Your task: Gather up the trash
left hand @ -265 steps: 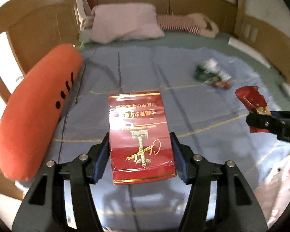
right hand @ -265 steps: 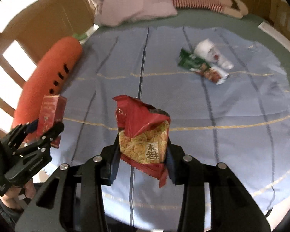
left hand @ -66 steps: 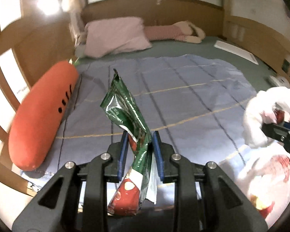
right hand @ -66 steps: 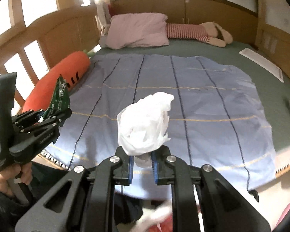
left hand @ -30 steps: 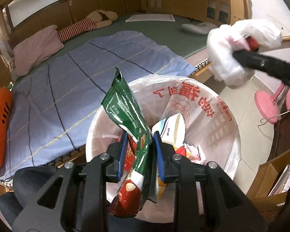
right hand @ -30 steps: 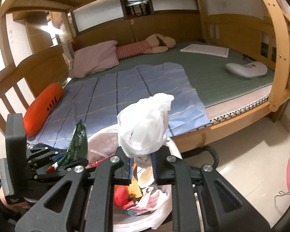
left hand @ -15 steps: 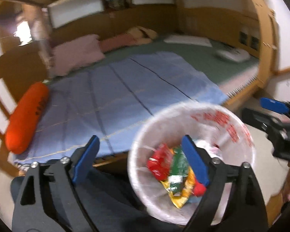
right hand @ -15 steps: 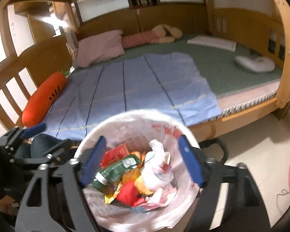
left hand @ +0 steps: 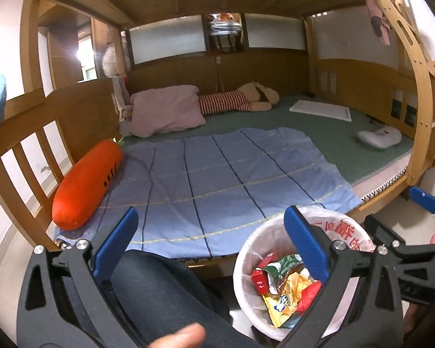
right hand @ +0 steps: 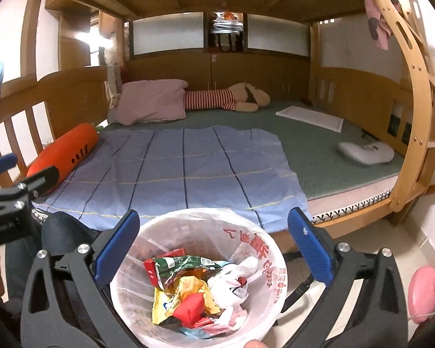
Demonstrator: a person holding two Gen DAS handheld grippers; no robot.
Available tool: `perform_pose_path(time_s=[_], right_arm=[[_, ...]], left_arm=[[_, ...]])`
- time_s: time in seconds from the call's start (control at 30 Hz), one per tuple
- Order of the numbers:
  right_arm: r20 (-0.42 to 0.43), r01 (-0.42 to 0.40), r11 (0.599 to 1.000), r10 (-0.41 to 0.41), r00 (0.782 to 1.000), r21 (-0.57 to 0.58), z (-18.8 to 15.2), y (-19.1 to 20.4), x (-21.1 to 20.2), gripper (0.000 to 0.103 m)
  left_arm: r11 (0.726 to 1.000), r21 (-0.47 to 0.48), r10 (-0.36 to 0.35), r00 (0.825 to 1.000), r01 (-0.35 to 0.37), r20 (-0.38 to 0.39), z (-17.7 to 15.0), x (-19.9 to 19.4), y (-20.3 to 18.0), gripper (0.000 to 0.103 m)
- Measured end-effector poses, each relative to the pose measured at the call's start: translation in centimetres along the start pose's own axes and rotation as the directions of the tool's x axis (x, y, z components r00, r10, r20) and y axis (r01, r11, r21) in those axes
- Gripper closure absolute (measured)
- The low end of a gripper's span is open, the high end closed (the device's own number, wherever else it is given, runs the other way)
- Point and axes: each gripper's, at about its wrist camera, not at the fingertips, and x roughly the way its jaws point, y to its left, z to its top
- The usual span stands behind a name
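Observation:
A white trash bin [right hand: 264, 264] lined with a printed plastic bag stands beside the bed. It holds the green snack wrapper [right hand: 185, 264], the crumpled white bag [right hand: 232, 284], a red box [left hand: 259, 281] and other wrappers. My right gripper [right hand: 210, 245] is open and empty, right above the bin. My left gripper [left hand: 211, 242] is open and empty, over the person's knee, with the bin [left hand: 348, 232] at its lower right. The blue blanket [left hand: 217, 174] on the bed carries no trash.
An orange carrot plush [left hand: 87, 182] lies on the blanket's left edge. A pink pillow [left hand: 165, 110] and a striped plush toy [left hand: 240, 101] lie at the back. A white device [left hand: 380, 137] lies on the green mattress. Wooden bed rails stand left and right. A pink object [right hand: 423, 293] sits on the floor.
Both grippers opened and dropped the green wrapper and the white bag into the bin. Since half a second ago, both grippers have lifted slightly and steadied.

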Motion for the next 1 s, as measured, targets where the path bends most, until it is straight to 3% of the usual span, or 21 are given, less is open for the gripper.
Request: perform_pose_path(time_s=[1.0], right_arm=[[-0.013,-0.004,1.000,0.004,1.000,0.013,0.28,-0.74,0.69,0.003]], left_arm=[[1.000,-0.001,-0.002,1.000,0.002,-0.006,-0.07,-0.17,0.03,0.003]])
